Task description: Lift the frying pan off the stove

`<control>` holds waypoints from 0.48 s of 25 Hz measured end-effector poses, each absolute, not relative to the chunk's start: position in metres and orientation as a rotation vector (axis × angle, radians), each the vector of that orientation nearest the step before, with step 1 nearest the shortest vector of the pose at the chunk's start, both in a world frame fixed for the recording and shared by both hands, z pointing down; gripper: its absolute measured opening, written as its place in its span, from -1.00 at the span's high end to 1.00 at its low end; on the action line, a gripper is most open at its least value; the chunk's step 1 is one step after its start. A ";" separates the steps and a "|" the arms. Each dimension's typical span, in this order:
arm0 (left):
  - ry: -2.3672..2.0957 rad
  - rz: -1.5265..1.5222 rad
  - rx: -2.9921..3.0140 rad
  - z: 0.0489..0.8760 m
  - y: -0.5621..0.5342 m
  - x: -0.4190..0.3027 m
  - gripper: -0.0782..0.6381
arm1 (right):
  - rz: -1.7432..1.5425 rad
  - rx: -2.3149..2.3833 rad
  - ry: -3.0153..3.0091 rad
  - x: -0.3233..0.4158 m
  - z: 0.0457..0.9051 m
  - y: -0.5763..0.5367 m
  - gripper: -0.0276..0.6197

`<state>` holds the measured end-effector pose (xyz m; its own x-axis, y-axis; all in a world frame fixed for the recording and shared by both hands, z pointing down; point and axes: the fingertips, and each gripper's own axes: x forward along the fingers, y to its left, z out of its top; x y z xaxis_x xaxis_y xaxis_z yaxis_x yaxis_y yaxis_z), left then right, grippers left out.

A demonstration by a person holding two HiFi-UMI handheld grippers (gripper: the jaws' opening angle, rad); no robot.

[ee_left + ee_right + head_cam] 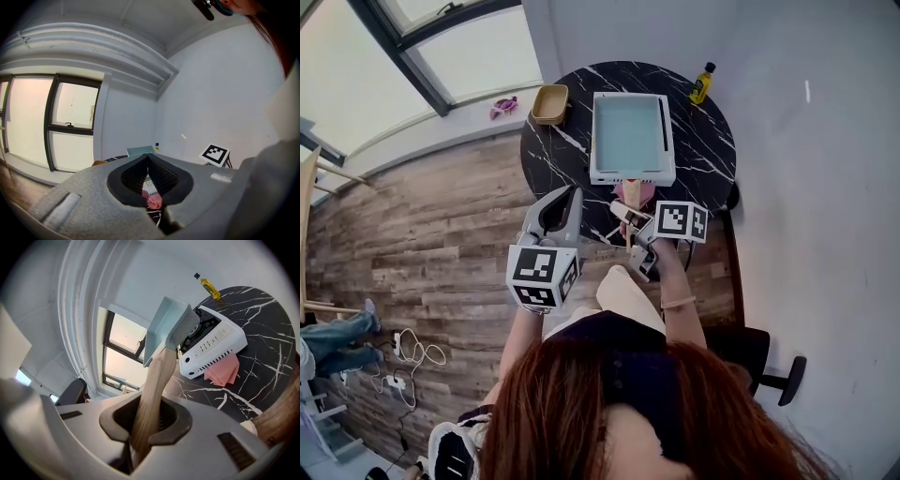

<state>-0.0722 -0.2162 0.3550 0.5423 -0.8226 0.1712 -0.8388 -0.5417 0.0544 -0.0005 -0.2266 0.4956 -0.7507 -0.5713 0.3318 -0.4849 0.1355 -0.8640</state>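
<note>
Table: black marble top (712, 141), white stove (220, 345) on it.
Frying pan (164, 329): tilted above the stove, wooden handle (152, 390) pointing back at the right gripper (147, 423).
Right gripper: clamped on the handle.
Left gripper (149, 161): closed, empty.

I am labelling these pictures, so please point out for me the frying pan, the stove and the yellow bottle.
frying pan (164, 329), right gripper view, its pale blue outer wall.
stove (215, 348), right gripper view, its white front panel.
yellow bottle (701, 86), head view, middle of its body.
</note>
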 end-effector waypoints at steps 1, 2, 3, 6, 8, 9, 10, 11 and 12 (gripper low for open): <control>-1.430 0.187 2.645 0.356 -0.215 -0.073 0.75 | -1.704 -1.076 2.306 -0.001 0.496 -0.224 0.74; -1.428 0.185 2.648 0.356 -0.214 -0.074 0.75 | -1.703 -1.075 2.303 -0.002 0.496 -0.222 0.74; -1.427 0.183 2.651 0.357 -0.213 -0.074 0.75 | -1.703 -1.074 2.301 -0.003 0.496 -0.221 0.74; -1.419 0.180 2.655 0.359 -0.210 -0.074 0.75 | -1.703 -1.075 2.297 -0.004 0.496 -0.215 0.74; -1.412 0.177 2.660 0.359 -0.208 -0.073 0.75 | -1.700 -1.079 2.296 -0.003 0.495 -0.212 0.74; -1.409 0.176 2.663 0.359 -0.208 -0.072 0.75 | -1.698 -1.082 2.296 -0.003 0.495 -0.211 0.74; -1.408 0.175 2.665 0.359 -0.207 -0.072 0.75 | -1.697 -1.085 2.295 -0.002 0.495 -0.211 0.74; -1.408 0.175 2.667 0.360 -0.207 -0.072 0.75 | -1.696 -1.087 2.294 -0.002 0.495 -0.210 0.74; -1.408 0.175 2.669 0.360 -0.207 -0.073 0.75 | -1.694 -1.089 2.293 -0.002 0.495 -0.209 0.74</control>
<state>-0.0730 -0.2069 0.3605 0.5610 -0.8127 0.1572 -0.8265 -0.5606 0.0517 -0.0025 -0.2091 0.4948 -0.7421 -0.5844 0.3282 -0.4854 0.1310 -0.8644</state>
